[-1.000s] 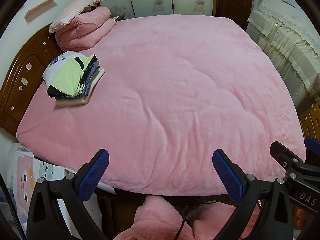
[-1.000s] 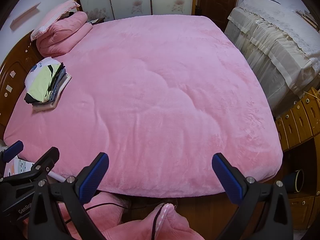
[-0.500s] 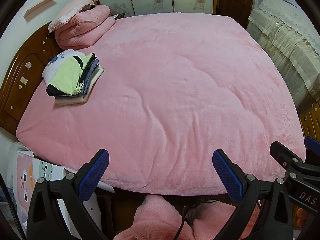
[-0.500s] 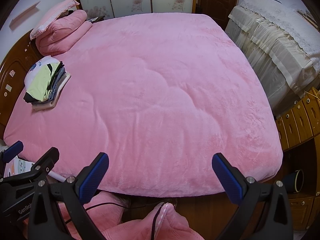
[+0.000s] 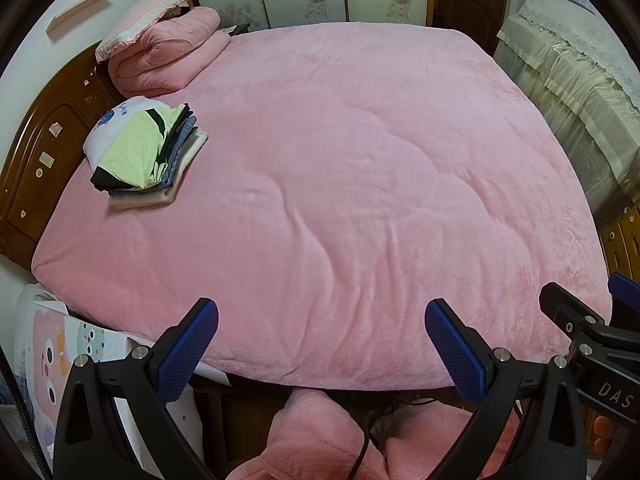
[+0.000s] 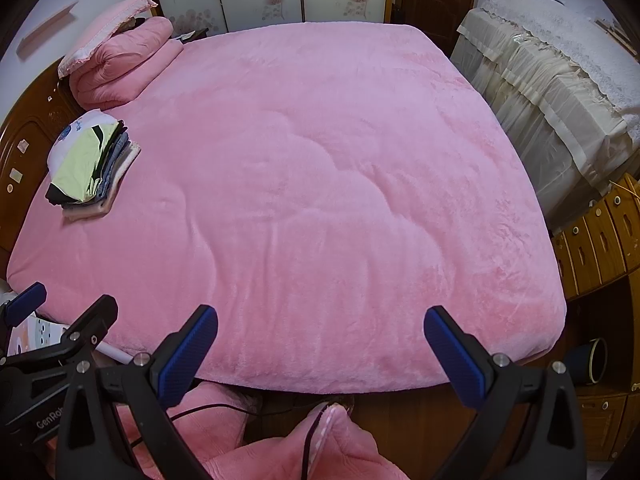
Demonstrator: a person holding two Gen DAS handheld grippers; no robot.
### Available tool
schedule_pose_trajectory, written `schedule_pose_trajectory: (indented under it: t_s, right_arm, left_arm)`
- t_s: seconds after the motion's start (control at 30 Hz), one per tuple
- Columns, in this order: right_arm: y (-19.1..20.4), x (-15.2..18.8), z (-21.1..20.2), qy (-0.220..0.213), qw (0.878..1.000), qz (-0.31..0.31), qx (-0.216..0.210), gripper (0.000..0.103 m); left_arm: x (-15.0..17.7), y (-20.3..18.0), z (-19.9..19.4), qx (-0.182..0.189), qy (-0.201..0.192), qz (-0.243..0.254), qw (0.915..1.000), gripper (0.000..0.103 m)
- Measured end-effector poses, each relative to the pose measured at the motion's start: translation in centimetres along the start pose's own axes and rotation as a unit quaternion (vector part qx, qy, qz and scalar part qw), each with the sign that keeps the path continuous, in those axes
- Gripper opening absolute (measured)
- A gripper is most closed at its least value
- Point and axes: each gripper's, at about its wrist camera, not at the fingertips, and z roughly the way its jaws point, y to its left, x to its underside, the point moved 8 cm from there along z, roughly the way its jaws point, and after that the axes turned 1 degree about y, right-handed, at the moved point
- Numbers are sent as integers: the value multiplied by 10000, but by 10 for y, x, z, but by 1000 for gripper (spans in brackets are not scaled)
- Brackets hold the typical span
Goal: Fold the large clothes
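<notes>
Both the left gripper (image 5: pixel 322 344) and right gripper (image 6: pixel 320 344) hang released, jaws spread wide, grasping nothing, at the frame's lower edge. A stack of folded clothes (image 5: pixel 146 156) sits upper left on the pink plush blanket (image 5: pixel 340 200).

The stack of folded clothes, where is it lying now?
The stack of folded clothes lies on the pink blanket, at the left in both wrist views, near the wooden headboard and just in front of the folded pink quilt.
</notes>
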Motion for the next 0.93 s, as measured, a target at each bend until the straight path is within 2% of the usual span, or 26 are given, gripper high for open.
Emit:
schedule_pose_trajectory:
  t_s: [0.93]
  right_arm:
    - [-8,-6,1,150,9999,8,53,103]
  left_arm:
    - [-2,2,5,81,60,80,9999,102]
